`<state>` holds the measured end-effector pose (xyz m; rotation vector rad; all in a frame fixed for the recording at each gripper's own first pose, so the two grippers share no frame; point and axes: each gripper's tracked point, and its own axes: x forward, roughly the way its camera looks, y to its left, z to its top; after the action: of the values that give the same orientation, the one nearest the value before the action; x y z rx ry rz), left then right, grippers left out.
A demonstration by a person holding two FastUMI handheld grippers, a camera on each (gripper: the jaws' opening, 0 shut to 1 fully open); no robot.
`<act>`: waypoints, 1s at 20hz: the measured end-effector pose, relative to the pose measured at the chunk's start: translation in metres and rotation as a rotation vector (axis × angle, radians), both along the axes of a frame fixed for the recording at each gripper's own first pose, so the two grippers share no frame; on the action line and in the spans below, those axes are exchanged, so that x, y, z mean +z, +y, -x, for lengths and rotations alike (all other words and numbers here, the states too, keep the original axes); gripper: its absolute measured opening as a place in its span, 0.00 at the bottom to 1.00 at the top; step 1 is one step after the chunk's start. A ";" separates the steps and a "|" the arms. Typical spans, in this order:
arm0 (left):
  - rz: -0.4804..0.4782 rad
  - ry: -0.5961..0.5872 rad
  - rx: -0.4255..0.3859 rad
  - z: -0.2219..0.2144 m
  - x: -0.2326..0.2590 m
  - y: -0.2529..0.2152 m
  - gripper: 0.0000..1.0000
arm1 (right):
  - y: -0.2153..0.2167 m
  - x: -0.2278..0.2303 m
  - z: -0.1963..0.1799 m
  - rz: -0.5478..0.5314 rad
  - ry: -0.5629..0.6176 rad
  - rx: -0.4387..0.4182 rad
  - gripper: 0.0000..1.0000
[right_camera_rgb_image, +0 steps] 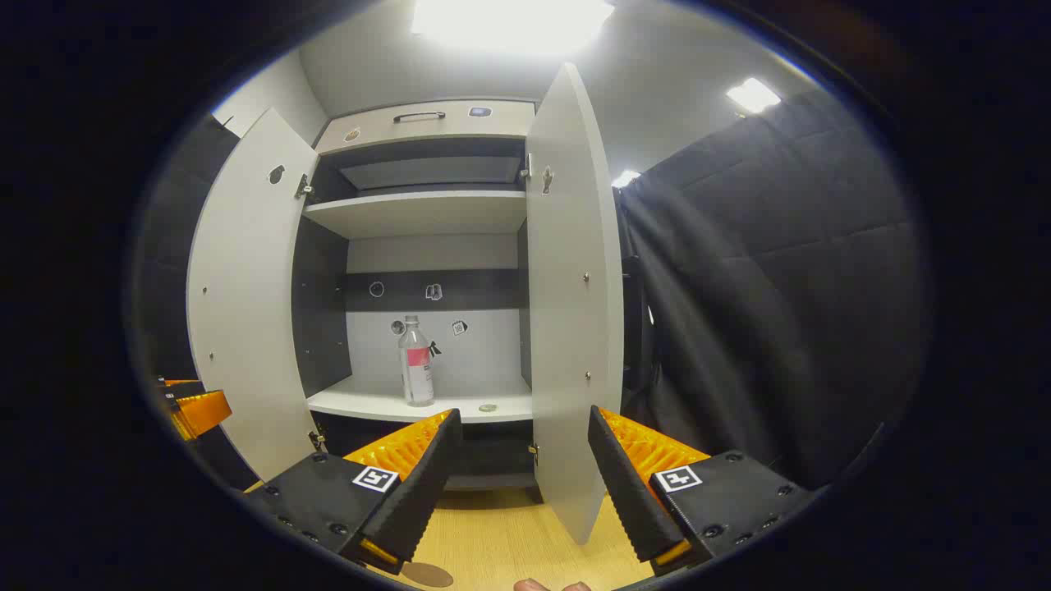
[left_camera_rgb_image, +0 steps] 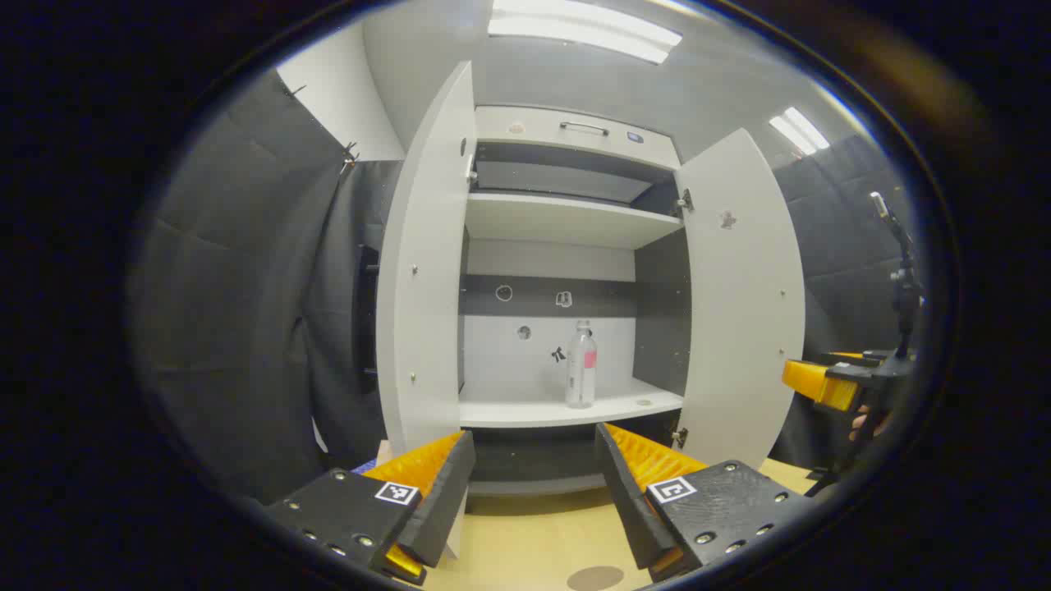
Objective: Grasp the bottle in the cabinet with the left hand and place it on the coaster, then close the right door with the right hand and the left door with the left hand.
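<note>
Both tongs are standing wide and holding nothing: the left tongs [left_camera_rgb_image: 534, 492] are showing at the bottom centre of the left gripper view, the right tongs [right_camera_rgb_image: 519, 484] at the bottom centre of the right gripper view, each well back from the cabinet [left_camera_rgb_image: 566, 222]. The bottle [left_camera_rgb_image: 580, 364] is standing upright on the lower shelf [left_camera_rgb_image: 525, 410], just right of centre in the left gripper view and a little left of centre in the right gripper view [right_camera_rgb_image: 415, 362]. Both doors are hanging open, the left door [left_camera_rgb_image: 423, 271] filling the middle left and the right door [left_camera_rgb_image: 743, 287] the middle right of the left gripper view. A round coaster [left_camera_rgb_image: 594, 578] is lying on the wooden counter [left_camera_rgb_image: 525, 533] at the bottom edge. Clear plastic with a label band, the bottle is looking light and thin-walled, probably slick and apt to dent under a hard squeeze; how full it is cannot be told. Taking it across the middle of the body, around the label, below the narrowing shoulder, seems the safest hold, keeping it upright so it is not tipping on the shelf.
</note>
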<state>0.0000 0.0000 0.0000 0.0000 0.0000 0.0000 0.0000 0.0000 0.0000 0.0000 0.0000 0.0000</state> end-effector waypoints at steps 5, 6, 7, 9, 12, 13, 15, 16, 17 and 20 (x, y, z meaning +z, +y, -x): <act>0.028 -0.011 0.037 -0.003 0.005 0.015 0.86 | 0.003 -0.008 -0.006 -0.021 0.029 0.002 0.98; 0.033 -0.010 0.038 -0.003 0.004 0.015 0.92 | 0.003 -0.009 -0.007 -0.021 0.031 0.000 0.98; 0.034 -0.007 0.039 -0.003 0.003 0.016 0.92 | 0.003 -0.010 -0.008 -0.020 0.032 0.000 0.98; 0.027 0.007 0.041 -0.004 0.000 0.017 0.86 | 0.005 -0.011 -0.007 -0.020 0.040 0.001 0.98; 0.018 0.018 0.037 -0.005 -0.003 0.017 0.86 | 0.007 -0.012 -0.007 -0.018 0.041 0.000 0.96; 0.020 0.022 0.036 -0.005 -0.004 0.016 0.86 | 0.007 -0.012 -0.007 -0.017 0.042 -0.003 0.96; 0.025 0.019 0.033 -0.006 -0.004 0.016 0.92 | 0.009 -0.010 -0.006 -0.020 0.039 0.001 0.96; 0.024 0.019 0.034 -0.005 -0.003 0.016 0.92 | 0.009 -0.010 -0.005 -0.020 0.037 0.002 0.96; 0.021 0.019 0.034 -0.006 -0.003 0.016 0.92 | 0.009 -0.010 -0.004 -0.019 0.036 0.002 0.96; 0.018 0.023 0.029 -0.006 -0.002 0.015 0.92 | 0.004 -0.010 0.000 -0.018 0.041 -0.002 0.98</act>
<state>0.0061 0.0149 -0.0019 -0.0178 0.0228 0.0288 0.0002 0.0040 -0.0103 0.0183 0.0407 -0.0020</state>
